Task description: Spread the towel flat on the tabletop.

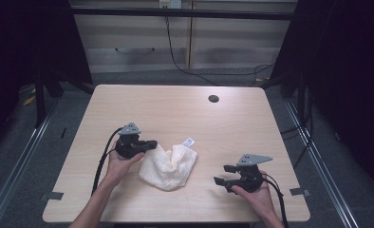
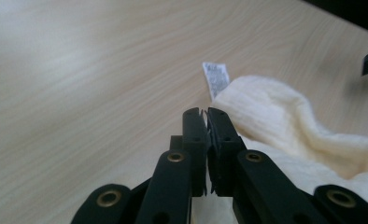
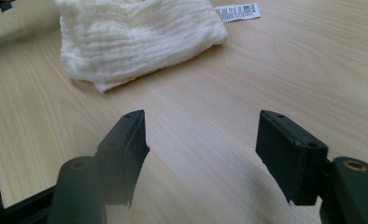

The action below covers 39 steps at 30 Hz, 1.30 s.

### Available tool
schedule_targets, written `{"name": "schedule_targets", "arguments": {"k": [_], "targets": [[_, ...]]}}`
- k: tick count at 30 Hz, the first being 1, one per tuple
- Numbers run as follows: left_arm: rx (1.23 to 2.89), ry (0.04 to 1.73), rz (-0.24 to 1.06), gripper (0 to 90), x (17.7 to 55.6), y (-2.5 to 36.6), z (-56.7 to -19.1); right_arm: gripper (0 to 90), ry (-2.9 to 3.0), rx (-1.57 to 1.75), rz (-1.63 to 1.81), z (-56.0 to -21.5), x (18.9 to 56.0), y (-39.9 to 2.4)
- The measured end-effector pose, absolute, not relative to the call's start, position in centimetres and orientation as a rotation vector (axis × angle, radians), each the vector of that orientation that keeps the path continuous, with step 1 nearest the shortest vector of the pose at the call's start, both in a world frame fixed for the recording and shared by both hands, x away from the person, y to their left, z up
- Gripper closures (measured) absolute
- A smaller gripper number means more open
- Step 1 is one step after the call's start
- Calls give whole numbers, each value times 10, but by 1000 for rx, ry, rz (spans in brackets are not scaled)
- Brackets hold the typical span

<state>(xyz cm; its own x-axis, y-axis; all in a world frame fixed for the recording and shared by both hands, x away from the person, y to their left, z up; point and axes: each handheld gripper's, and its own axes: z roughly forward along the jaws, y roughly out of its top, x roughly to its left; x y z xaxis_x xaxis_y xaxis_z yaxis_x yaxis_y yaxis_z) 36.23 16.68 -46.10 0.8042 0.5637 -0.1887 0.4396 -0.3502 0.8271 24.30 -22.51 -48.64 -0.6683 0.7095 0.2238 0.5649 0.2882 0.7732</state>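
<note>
From the high view, your left tongs (image 1: 149, 144) sit at the left edge of the cream cloth (image 1: 168, 166), jaws pressed together where they meet its upper left corner; whether fabric is pinched there you cannot tell from above. The cloth lies crumpled a little left of the middle of the table (image 1: 175, 109), near your side, with its white label (image 1: 189, 141) sticking out at the far corner. Your right tongs (image 1: 225, 174) hover near the front right of the table with jaws spread wide and nothing between them, well apart from the cloth. The far half of the table is bare except for a dark cable hole (image 1: 213, 99), and both side edges have open wood beside them. In the left gripper view, the left tongs (image 2: 205, 114) are closed tight, with the cloth (image 2: 285, 126) just beside and under the right jaw and the label (image 2: 216, 78) just ahead. In the right gripper view, the right tongs (image 3: 201, 135) stand wide over bare wood, the cloth (image 3: 135, 37) lying ahead to the left. Dark curtains flank the room, and pale panels run behind.
</note>
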Motion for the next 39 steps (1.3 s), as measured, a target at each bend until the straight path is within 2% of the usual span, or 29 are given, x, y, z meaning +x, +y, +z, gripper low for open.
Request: {"name": "schedule_targets", "arguments": {"k": [9,20,25,30,36,39], "targets": [[1883,641,215,873,353,166,-409,334,2353,1208,1354,-481,244,-230],[1808,539,316,875,366,136,-336,333,2345,1215,1360,-479,244,-232],[1760,467,312,876,362,125,-314,334,2346,1215,1353,-478,244,-232],[1782,393,264,875,336,128,-328,333,2337,1217,1357,-478,242,-236],[1894,442,218,876,312,150,-380,335,2340,1221,1350,-478,241,-235],[1905,473,202,876,304,167,-393,336,2348,1231,1350,-479,243,-232]]}}
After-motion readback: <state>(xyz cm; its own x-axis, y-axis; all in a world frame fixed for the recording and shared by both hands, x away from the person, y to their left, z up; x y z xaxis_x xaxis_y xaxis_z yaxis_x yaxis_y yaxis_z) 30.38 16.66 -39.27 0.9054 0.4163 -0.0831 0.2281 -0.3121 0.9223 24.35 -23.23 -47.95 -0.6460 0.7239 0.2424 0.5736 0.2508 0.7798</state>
